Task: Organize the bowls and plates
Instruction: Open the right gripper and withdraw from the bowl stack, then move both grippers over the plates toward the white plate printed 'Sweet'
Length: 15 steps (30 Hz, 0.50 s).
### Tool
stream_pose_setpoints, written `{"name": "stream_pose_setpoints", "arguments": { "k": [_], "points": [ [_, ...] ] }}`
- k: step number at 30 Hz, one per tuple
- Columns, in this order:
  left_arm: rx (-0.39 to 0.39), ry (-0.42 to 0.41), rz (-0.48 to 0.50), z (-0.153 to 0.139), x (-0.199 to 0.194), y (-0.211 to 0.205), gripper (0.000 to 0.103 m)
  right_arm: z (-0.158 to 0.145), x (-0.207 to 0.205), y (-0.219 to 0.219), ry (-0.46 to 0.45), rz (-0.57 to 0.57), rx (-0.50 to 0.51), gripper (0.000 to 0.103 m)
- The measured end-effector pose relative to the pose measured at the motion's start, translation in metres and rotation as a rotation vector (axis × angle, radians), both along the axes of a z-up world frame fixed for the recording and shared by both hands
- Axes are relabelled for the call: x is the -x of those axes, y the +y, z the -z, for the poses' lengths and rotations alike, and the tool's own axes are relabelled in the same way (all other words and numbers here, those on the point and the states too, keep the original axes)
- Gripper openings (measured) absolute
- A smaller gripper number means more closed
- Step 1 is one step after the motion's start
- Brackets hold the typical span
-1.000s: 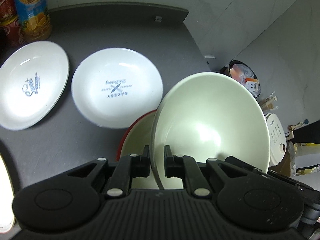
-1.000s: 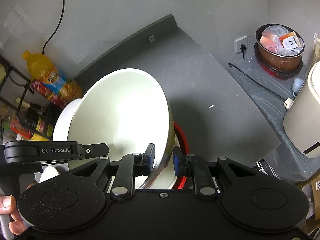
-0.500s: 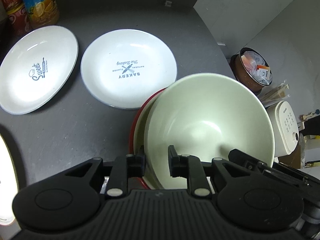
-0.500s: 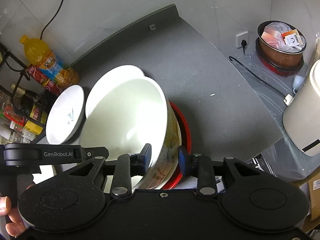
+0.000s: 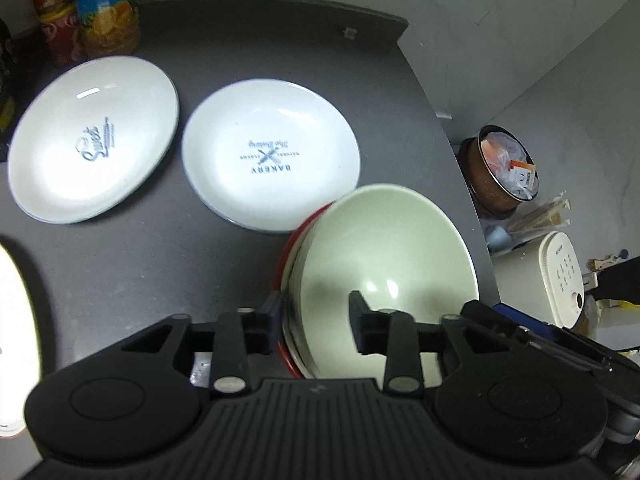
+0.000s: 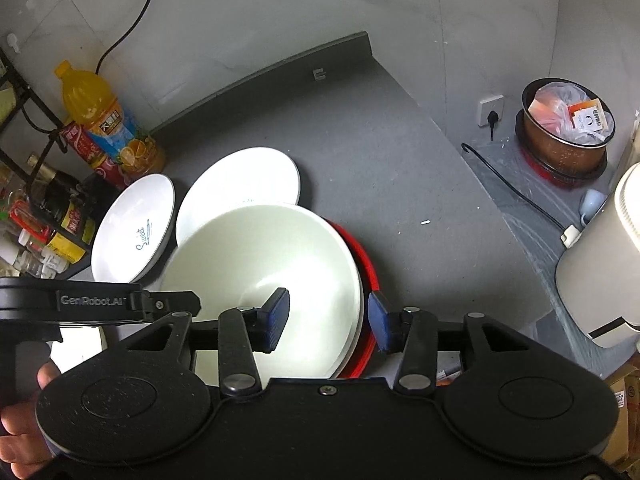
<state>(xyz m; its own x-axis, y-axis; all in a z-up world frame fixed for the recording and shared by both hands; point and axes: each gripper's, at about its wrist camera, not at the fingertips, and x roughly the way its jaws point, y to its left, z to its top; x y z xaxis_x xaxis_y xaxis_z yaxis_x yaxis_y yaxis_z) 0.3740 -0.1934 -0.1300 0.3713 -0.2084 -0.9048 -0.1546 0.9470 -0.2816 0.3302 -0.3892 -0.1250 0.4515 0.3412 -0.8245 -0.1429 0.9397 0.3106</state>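
the dark counter (image 5: 132, 272) carries two white plates (image 5: 272, 156); near its edge the pale bowl (image 5: 384, 264) sits nested in a red-rimmed bowl (image 6: 370, 276). left gripper (image 5: 316, 322) and right gripper (image 6: 328, 318) have just been opening, jaws apart astride the rim, apparently clear. lifting away carelessly could catch the rim and tip the stack.

bowl (image 5: 384, 256) nested in another bowl (image 6: 370, 264), near worktop (image 5: 120, 272) front edge | Bakery plate (image 5: 270, 154) just behind it | Sweet plate (image 5: 92, 138) left of that | bottles (image 5: 90, 4) at back-left corner (behind Sweet plate) | rice cooker (image 5: 560, 276) right, off worktop
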Motion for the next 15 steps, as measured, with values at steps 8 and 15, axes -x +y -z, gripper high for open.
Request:
{"name": "stream_pose_setpoints", "arguments": {
  "k": [8, 15],
  "points": [
    [-0.027, -0.025, -0.042, -0.011, 0.011, 0.011, 0.042, -0.012, 0.001, 0.006, -0.034, -0.033, -0.063, 0.053],
    [-0.061, -0.043, -0.103, -0.02, 0.022, 0.034, 0.052, -0.017, -0.003, 0.022, -0.033, -0.083, -0.087, 0.055]
  ]
}}
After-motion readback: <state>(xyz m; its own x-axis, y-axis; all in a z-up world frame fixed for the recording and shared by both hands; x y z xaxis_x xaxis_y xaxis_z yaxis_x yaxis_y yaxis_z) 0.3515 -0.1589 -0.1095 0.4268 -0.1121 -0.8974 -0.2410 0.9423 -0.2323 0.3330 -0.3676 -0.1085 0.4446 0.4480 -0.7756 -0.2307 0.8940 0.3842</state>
